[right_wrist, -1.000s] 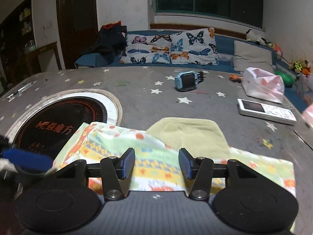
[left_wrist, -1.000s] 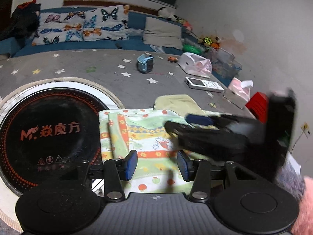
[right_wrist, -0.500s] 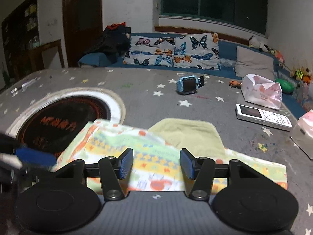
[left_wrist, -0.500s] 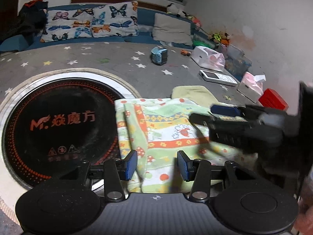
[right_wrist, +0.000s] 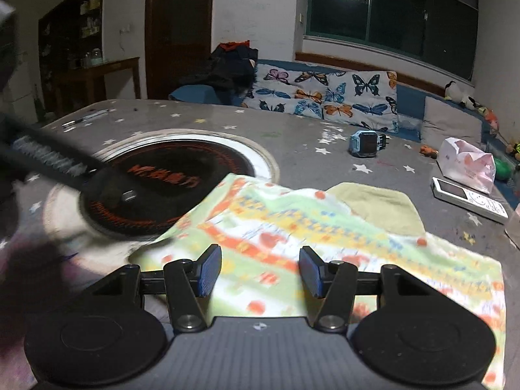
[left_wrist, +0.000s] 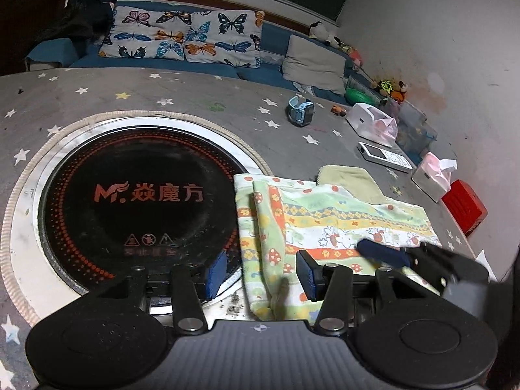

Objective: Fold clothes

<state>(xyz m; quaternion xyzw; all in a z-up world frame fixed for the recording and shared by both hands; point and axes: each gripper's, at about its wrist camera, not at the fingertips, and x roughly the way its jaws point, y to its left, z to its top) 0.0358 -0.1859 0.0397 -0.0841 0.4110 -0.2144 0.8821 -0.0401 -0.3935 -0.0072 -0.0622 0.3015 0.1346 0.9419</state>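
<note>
A folded patterned cloth [left_wrist: 325, 224] in green, orange and white lies on the grey starred table, its left edge over the rim of the black induction hob [left_wrist: 136, 208]. A plain olive cloth [left_wrist: 351, 182] lies under its far side. My left gripper [left_wrist: 261, 273] is open and empty, above the cloth's near left corner. My right gripper [right_wrist: 260, 271] is open and empty, above the cloth's [right_wrist: 292, 237] near edge. The right gripper also shows blurred at the right of the left wrist view [left_wrist: 422, 260]. The left one shows blurred at the left of the right wrist view [right_wrist: 65, 165].
On the table's far right are a blue smartwatch [left_wrist: 300, 110], a white remote [left_wrist: 383, 156], a pink-white bag [left_wrist: 373, 123], a tissue box [left_wrist: 432, 175] and a red box [left_wrist: 464, 208]. A sofa with butterfly cushions [left_wrist: 185, 39] stands behind.
My left gripper has moved left and back toward the cloth's near left corner. My right gripper has pulled back toward the cloth's near edge. The cloth lies as before.
</note>
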